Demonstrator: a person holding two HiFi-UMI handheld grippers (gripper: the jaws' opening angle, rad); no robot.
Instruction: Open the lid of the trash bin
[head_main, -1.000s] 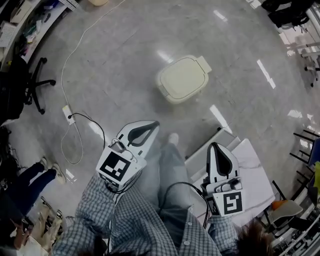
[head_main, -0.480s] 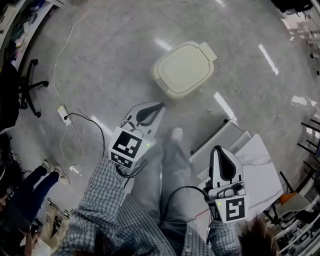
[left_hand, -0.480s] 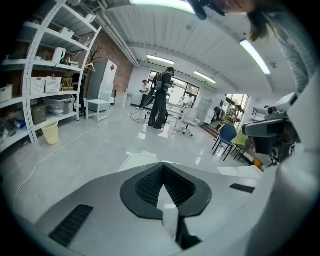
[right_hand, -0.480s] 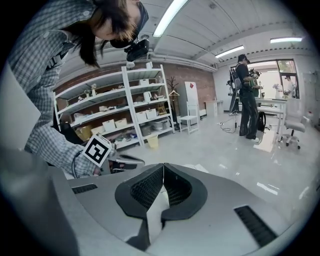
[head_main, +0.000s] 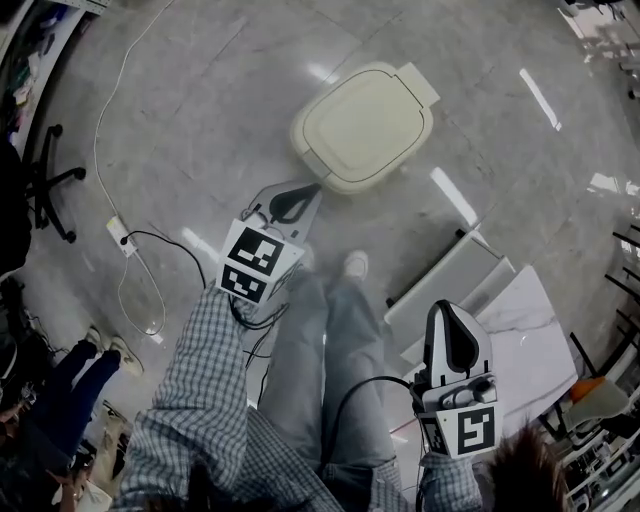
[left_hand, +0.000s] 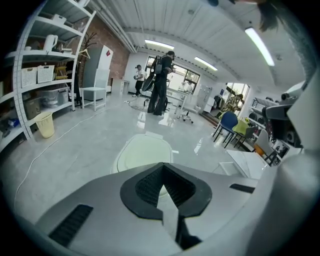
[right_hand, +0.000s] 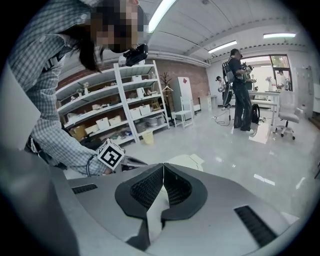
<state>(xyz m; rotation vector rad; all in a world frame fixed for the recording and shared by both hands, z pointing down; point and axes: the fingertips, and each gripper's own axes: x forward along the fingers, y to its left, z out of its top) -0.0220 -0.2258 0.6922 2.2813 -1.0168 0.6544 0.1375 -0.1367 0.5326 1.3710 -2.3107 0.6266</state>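
While both my pairs of fingers are clenched tip to tip w/ nothing btwn them, the bin (head_main: 343, 183) stands on the floor (head_main: 200, 120) ahead of me, cream lid (head_main: 365, 120) down flat and shut. My left gripper (head_main: 312, 188) reaches fwd, tips just beside the bin's near edge; can't tell if they touch. In the left gripper view the fingers (left_hand: 150, 186) meet in a point and the bin (left_hand: 145, 152) lies right past them. My right gripper (head_main: 447, 308) hangs back by my right side, well apart from the bin, above white panels (head_main: 520, 340) on the floor. In the right gripper view its fingers (right_hand: 176, 187) are pressed together too, w/ the bin (right_hand: 189, 161) just showing over them and the left gripper's marker cube (right_hand: 111, 155) off to the left. My shoe (head_main: 353, 265) is btwn the grippers, near the bin. White cable (head_main: 110, 110) runs across the floor at left to a power strip (head_main: 118, 232); office chair (head_main: 45, 175) at far left. Shelves (left_hand: 45, 75) and two people (left_hand: 160, 82) in the bkgd.
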